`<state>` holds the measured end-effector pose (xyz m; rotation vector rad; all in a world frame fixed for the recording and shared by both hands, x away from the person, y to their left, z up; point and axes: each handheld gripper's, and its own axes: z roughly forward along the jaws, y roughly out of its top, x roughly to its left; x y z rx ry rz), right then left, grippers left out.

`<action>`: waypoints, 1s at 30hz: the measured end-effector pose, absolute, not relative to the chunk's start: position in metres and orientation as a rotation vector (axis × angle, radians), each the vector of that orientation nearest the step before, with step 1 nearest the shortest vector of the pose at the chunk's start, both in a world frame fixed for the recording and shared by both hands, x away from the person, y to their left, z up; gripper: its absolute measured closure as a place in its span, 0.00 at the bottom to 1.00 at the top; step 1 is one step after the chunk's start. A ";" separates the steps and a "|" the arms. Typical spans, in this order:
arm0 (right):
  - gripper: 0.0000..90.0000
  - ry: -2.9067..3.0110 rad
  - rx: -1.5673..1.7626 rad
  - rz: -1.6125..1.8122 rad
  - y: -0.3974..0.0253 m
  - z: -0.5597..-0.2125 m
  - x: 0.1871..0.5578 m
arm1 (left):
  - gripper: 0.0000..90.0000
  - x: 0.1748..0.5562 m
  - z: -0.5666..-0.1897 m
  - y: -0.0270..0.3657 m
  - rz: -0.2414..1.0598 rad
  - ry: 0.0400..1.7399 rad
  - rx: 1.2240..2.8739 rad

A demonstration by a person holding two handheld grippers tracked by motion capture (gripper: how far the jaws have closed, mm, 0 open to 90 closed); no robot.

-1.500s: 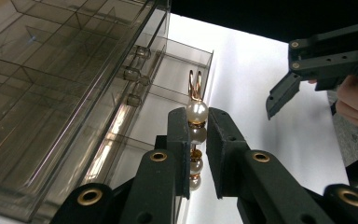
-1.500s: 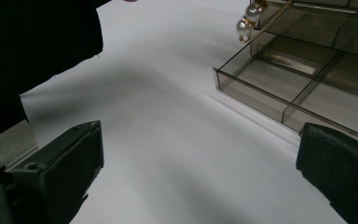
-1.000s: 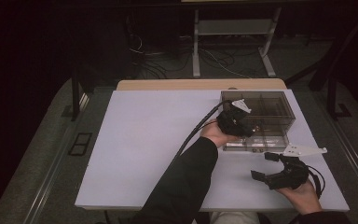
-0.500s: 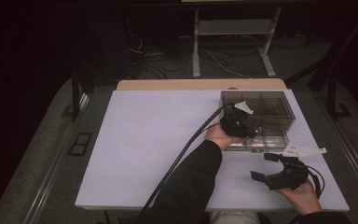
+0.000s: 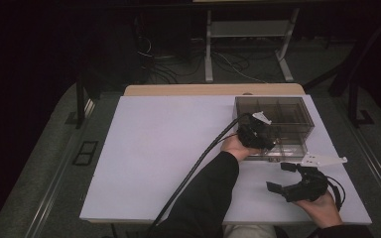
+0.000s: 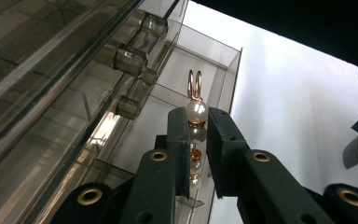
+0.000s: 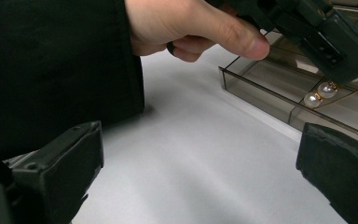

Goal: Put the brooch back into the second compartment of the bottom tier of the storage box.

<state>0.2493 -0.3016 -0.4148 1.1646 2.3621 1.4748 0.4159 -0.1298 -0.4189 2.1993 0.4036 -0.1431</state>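
A gold earring with pearls (image 6: 196, 111) sits upright between the jaws of my left gripper (image 6: 198, 122), which is shut on it. In the high view my left gripper (image 5: 264, 140) hovers at the front of a smoky clear box (image 5: 287, 113), over its pulled-out drawer (image 5: 292, 150). The right gripper view shows the earring (image 7: 320, 92) hanging just above that drawer's compartments (image 7: 261, 86), under the left gripper (image 7: 328, 39). My right gripper (image 5: 281, 177) rests low at the table's front right, open and holding nothing, with its jaws (image 7: 205, 154) far apart.
The box stands at the back right of a white table top (image 5: 168, 148). A thick black cable (image 5: 198, 163) trails from the left gripper along the dark sleeve (image 5: 203, 198). Beyond the table lie a dark floor and a metal stand (image 5: 243, 29).
My left gripper has edged slightly right and nearer, toward the box's open drawer, with the earring in it. The right gripper has hardly moved.
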 end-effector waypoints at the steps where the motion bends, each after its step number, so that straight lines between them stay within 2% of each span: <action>1: 0.00 2.362 1.164 1.475 -0.302 -0.415 0.249 | 0.88 0.416 -0.419 -0.130 -0.151 0.408 2.198; 4: 0.00 2.363 1.164 1.475 -0.302 -0.415 0.249 | 0.86 0.417 -0.420 -0.129 -0.166 0.433 2.191; 6: 0.00 2.362 1.165 1.475 -0.302 -0.415 0.249 | 0.81 0.418 -0.420 -0.129 -0.172 0.426 2.189; 16: 0.00 2.359 1.168 1.475 -0.302 -0.415 0.249 | 0.66 0.411 -0.410 -0.121 -0.195 0.378 2.213; 30: 0.00 2.358 1.170 1.473 -0.302 -0.415 0.249 | 0.40 0.399 -0.392 -0.087 -0.212 0.335 2.198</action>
